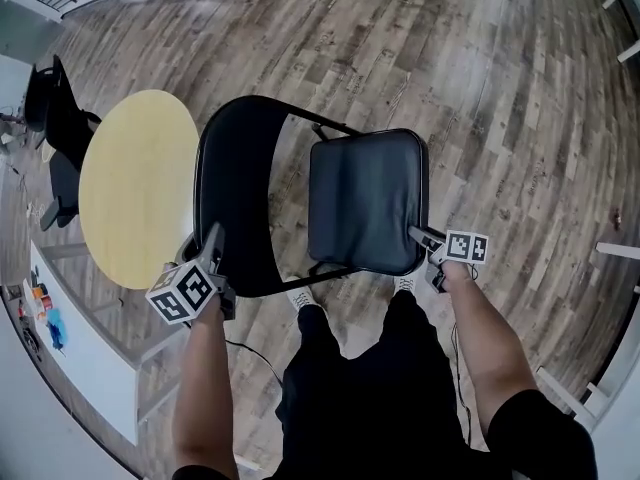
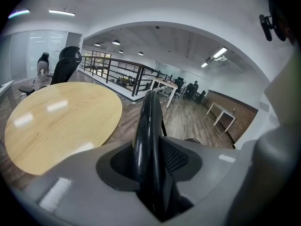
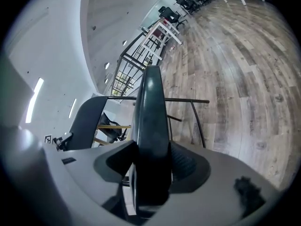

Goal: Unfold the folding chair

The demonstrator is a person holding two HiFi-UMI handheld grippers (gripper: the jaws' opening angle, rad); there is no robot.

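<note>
The black folding chair stands on the wood floor just in front of me. Its curved backrest (image 1: 235, 198) is on the left and its padded seat (image 1: 365, 198) on the right, lying nearly flat. My left gripper (image 1: 215, 240) is at the backrest's near edge. In the left gripper view the backrest's rim (image 2: 148, 126) runs up between the jaws of that gripper (image 2: 153, 173), with the right pad showing bare beside it. My right gripper (image 1: 418, 236) holds the seat's near corner. In the right gripper view the seat's edge (image 3: 151, 107) fills its jaws (image 3: 150, 173).
A round yellow table (image 1: 135, 183) stands right beside the backrest on the left. Beyond it is a black office chair (image 1: 55, 118). A white desk (image 1: 90, 368) lies at the lower left. My shoes (image 1: 300, 296) are just under the seat's near edge. White table legs (image 1: 615, 250) stand at the right.
</note>
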